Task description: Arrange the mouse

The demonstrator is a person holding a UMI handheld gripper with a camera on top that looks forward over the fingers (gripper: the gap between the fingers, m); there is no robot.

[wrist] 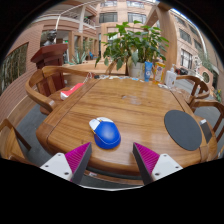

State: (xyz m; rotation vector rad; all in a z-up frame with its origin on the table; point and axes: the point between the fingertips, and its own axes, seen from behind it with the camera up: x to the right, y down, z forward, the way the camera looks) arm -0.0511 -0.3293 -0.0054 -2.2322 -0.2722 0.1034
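Note:
A blue mouse (pixel 107 134) lies on the round wooden table (pixel 130 105), near its front edge, with a small white patch (pixel 97 122) at its far left side. A dark round mouse mat (pixel 184 129) lies on the table to the right. My gripper (pixel 112 160) is open and empty. Its fingers with magenta pads (pixel 76 157) stand apart just short of the table's edge. The mouse is just ahead of them, a little left of the middle, and touches neither finger.
Wooden chairs stand round the table, one at the left (pixel 45 85) and one at the right (pixel 205 105). A red item (pixel 72 90) lies at the table's far left. A potted plant (pixel 135 45) and a blue bottle (pixel 149 71) stand at the far side.

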